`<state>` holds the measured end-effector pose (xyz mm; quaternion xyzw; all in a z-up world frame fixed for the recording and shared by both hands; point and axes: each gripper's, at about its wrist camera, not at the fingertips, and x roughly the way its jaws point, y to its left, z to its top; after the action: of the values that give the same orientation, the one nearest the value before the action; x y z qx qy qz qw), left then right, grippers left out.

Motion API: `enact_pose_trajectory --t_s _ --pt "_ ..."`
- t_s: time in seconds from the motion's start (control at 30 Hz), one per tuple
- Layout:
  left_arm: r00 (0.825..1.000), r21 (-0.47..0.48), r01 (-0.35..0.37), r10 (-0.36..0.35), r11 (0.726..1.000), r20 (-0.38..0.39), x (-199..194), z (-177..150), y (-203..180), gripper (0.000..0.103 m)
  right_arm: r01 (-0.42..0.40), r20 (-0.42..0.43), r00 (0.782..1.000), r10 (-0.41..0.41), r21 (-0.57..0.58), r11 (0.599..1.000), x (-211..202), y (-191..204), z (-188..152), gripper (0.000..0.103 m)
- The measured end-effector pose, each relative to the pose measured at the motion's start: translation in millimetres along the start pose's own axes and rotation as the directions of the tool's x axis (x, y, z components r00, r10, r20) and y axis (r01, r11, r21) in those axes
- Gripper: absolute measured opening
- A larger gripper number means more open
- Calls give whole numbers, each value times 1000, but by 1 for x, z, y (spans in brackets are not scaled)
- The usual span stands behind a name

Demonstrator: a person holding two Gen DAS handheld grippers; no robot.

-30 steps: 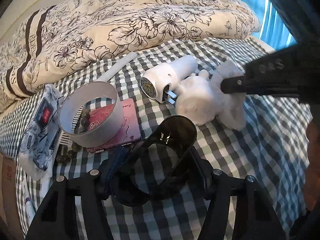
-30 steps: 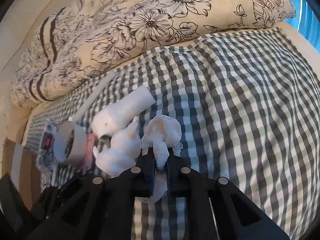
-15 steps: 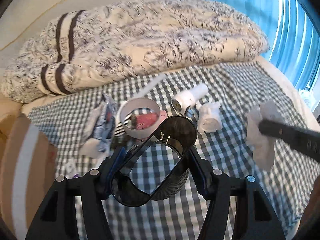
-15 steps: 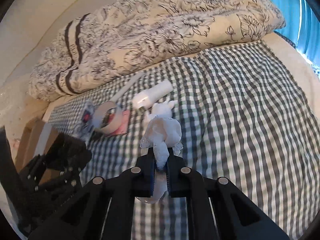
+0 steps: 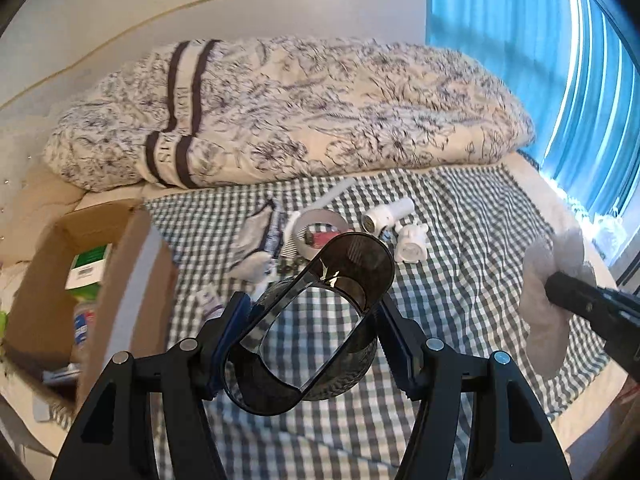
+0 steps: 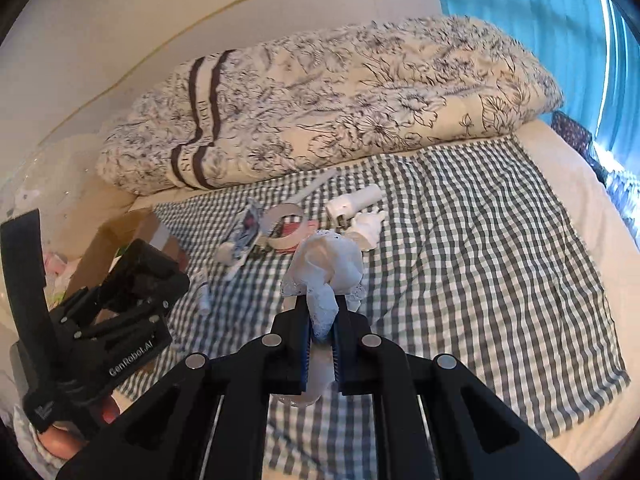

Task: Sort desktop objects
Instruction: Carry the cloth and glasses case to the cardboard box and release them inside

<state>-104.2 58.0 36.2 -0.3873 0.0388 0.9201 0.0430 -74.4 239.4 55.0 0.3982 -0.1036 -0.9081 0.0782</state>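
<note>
My left gripper (image 5: pixel 312 312) is shut on a dark smoky plastic cup (image 5: pixel 352 268), held tilted above the checkered sheet (image 5: pixel 460 280). At the right edge of that view, my right gripper (image 6: pixel 322 320) is shut on a white lacy cloth (image 6: pixel 324 264), which hangs bunched from the fingertips (image 5: pixel 560 284). Both are held up in the air, apart from the pile. On the sheet beyond lie a tape roll (image 5: pixel 320 218), a pink card (image 5: pixel 324 238), a white plug adapter (image 5: pixel 386 214), a white rabbit figure (image 5: pixel 412 244) and a patterned packet (image 5: pixel 260 232).
An open cardboard box (image 5: pixel 100 280) with a green carton and other items stands at the bed's left side. A rolled floral quilt (image 5: pixel 320 112) lies across the back. Blue curtains (image 5: pixel 560 60) hang at the right. The left gripper's body (image 6: pixel 120 312) shows low left in the right wrist view.
Both grippers have risen and pulled back from the pile, each keeping its hold. The objects look smaller and farther, and the cardboard box has come into view at left.
</note>
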Motion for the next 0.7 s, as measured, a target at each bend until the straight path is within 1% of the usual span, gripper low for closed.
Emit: enact_pose_trajectory --t_s 0.17,0.33,0.43,0.57,0.7 --pt "1000 -23 -19 20 1000 14 -27 -12 23 64 -25 9 1000 25 -36 999 -17 30 -17 8" --pt "999 -59 -38 39 998 21 -45 -25 48 64 -48 -6 999 48 -77 996 -20 61 -31 8" --pt "998 -75 -54 56 996 20 -51 -33 69 64 -73 -25 997 70 -103 992 -13 83 -36 8" --pt "997 -120 -74 76 990 10 -53 -40 103 64 -105 -51 994 99 -141 984 -1 116 -38 8" --pt "995 -158 -103 104 982 -4 -52 -41 140 64 -152 -70 987 141 -185 971 12 160 -30 8"
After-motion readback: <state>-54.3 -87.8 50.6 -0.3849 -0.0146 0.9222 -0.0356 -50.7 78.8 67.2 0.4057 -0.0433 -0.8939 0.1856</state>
